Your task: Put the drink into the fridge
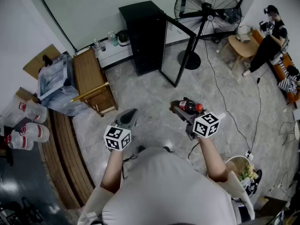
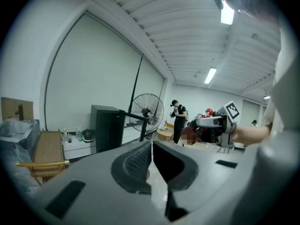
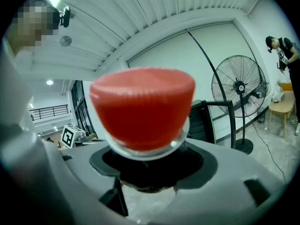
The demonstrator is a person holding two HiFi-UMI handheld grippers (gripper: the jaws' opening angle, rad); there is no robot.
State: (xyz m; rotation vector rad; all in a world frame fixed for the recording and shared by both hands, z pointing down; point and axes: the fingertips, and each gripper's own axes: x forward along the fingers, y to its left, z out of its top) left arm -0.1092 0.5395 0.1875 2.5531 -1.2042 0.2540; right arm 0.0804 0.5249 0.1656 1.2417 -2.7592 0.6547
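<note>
Red cap, drink mostly hidden

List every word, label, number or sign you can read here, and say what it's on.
No text can be read.
Jugs: red labels, too small to read.
Bottle: label too blurred.
Cubes: square markers only, no words.

One red-capped drink bottle sits between two tools, the left gripper and the right gripper. Ahead of them stand one black fridge and one pedestal fan. Out beyond the left gripper are three water jugs and one wooden bench.
</note>
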